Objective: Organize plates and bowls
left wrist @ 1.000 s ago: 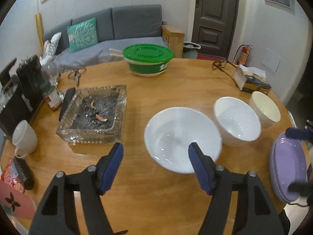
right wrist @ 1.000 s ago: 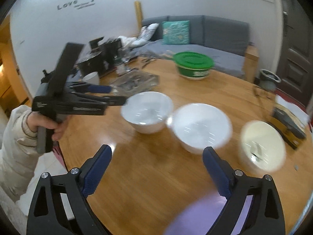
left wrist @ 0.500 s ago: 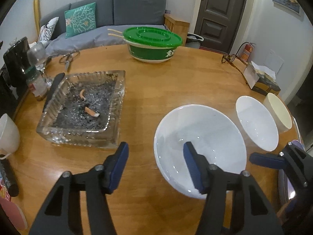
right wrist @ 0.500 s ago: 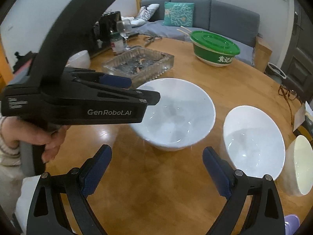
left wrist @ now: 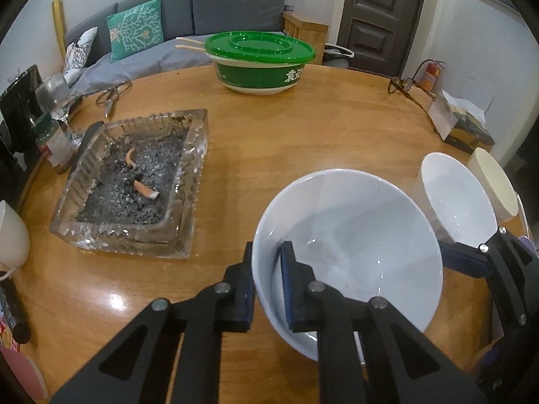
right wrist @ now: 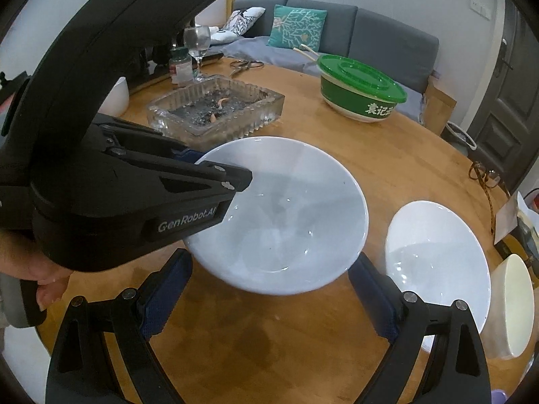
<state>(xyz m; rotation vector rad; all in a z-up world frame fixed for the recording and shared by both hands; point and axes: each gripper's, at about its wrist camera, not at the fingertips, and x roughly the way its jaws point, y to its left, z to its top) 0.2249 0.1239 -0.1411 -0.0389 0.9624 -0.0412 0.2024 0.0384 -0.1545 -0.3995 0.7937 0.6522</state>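
left claw (left wrist: 267, 289) has closed onto the large bowl's (left wrist: 353, 235) rim.

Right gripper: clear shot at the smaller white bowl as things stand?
Probably yes. The right gripper stands open, straddling the big white bowl that the left gripper has clamped by its rim. The smaller white bowl sits just beside it, nothing between.

Left claw (left wrist: 267, 286): matte black triangulated arms with cut-outs, silver screw heads at the pivots, dark blue pads, white "GenRobot.AI" lettering on its housing (right wrist: 187, 222). Right claw (right wrist: 269, 299): same black frame, silver screws, textured blue pads.
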